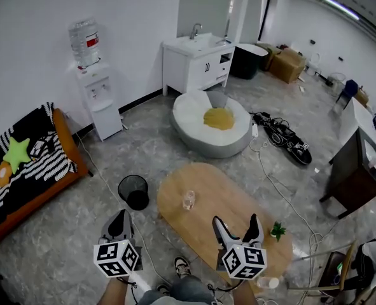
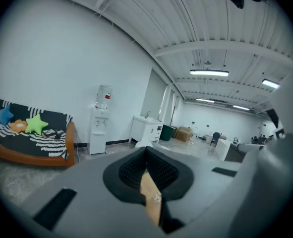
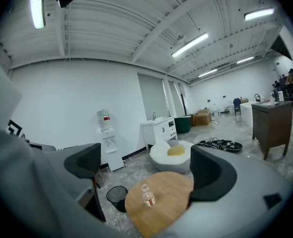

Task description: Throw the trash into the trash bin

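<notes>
The person's arms are cut off by the near edge of the head view, leaving only the grippers' marker cubes and jaws. In the left gripper view a thin tan sliver shows in the slit between the dark pads, too narrow to tell what it is. The left gripper point(image 1: 119, 224) is clenched, its jaws pressed together, and it hangs near the black mesh trash bin point(image 1: 134, 191) on the floor just left of the table. The right gripper point(image 1: 237, 227) is released, with jaws spread wide and nothing between them, and it hangs over the near part of the oval wooden table point(image 1: 238, 199). The trash, a clear cup point(image 1: 188, 200) with a red band, sits alone toward the table's left side, apart from both grippers. Whether it stands or lies cannot be made out.
</notes>
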A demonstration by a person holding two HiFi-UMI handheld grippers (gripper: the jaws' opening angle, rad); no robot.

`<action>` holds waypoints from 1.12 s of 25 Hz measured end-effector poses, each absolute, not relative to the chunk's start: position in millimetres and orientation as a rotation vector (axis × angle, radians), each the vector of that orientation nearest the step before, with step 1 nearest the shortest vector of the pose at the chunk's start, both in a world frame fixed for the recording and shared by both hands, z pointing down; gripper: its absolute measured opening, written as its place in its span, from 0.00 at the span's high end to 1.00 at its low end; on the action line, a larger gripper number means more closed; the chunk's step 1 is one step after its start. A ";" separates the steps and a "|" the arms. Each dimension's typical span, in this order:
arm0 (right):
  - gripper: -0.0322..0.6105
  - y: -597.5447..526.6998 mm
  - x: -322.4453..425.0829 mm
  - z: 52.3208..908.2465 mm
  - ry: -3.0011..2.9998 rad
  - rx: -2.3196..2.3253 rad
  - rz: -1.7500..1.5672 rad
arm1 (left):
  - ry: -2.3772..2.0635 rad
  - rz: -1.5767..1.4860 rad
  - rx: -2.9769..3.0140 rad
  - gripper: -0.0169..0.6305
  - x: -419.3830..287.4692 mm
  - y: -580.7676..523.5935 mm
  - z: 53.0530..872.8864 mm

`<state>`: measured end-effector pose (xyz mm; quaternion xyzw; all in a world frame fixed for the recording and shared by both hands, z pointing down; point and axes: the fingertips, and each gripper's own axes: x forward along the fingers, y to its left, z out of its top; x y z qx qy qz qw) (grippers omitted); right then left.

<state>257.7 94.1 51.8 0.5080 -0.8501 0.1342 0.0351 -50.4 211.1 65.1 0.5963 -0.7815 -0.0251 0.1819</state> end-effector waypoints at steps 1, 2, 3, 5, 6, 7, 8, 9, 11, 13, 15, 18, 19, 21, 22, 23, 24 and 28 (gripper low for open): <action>0.07 86.2 257.9 54.5 -2.606 1.560 0.417 | -2.212 -0.066 1.679 0.99 -52.4 205.7 65.8; 0.07 79.1 257.2 57.0 -2.601 1.557 0.422 | -2.216 -0.066 1.671 0.99 -54.7 200.7 67.1; 0.07 73.1 255.6 59.5 -2.598 1.551 0.426 | -2.216 -0.069 1.660 0.99 -56.9 196.7 69.7; 0.07 63.7 250.3 66.1 -2.594 1.528 0.432 | -2.211 -0.064 1.634 0.99 -59.9 191.5 80.0; 0.07 59.3 247.0 69.9 -2.595 1.514 0.436 | -2.208 -0.056 1.620 0.99 -60.9 189.8 86.7; 0.07 54.6 243.2 73.9 -2.598 1.499 0.441 | -2.208 -0.048 1.605 0.99 -61.9 188.2 93.6; 0.07 49.3 239.1 78.2 -2.603 1.483 0.445 | -2.208 -0.041 1.592 0.99 -62.9 185.9 100.3; 0.07 43.7 234.7 83.0 -2.608 1.466 0.448 | -2.208 -0.035 1.581 0.99 -64.0 182.7 107.2; 0.07 33.0 224.3 94.7 -2.610 1.425 0.451 | -2.204 -0.021 1.561 0.99 -67.4 175.8 122.2; 0.07 24.7 208.6 109.9 -2.614 1.370 0.457 | -2.202 -0.004 1.534 0.99 -73.1 173.6 138.0; 0.07 16.9 191.9 128.3 -2.625 1.309 0.462 | -2.205 0.015 1.513 0.99 -76.9 172.6 154.8; 0.07 1.1 170.3 164.9 -2.631 1.235 0.466 | -2.197 0.032 1.489 0.99 -77.6 164.0 187.7; 0.07 -3.8 162.7 178.7 -2.629 1.215 0.471 | -2.191 0.039 1.480 0.99 -78.2 161.1 200.1; 0.07 -10.6 148.5 208.2 -2.621 1.180 0.486 | -2.182 0.053 1.460 0.99 -80.3 157.3 226.4; 0.07 -13.0 142.6 223.9 -2.616 1.164 0.493 | -2.177 0.057 1.452 0.99 -81.1 155.7 240.1; 0.07 -15.2 137.8 240.1 -2.609 1.150 0.498 | -2.173 0.057 1.445 0.99 -81.5 153.9 253.9; 0.07 -17.4 133.9 256.2 -2.601 1.137 0.501 | -2.169 0.055 1.438 0.99 -81.5 152.0 267.8; 0.07 -24.6 126.0 315.9 -2.552 1.102 0.518 | -2.144 0.059 1.417 0.99 -79.8 146.8 319.5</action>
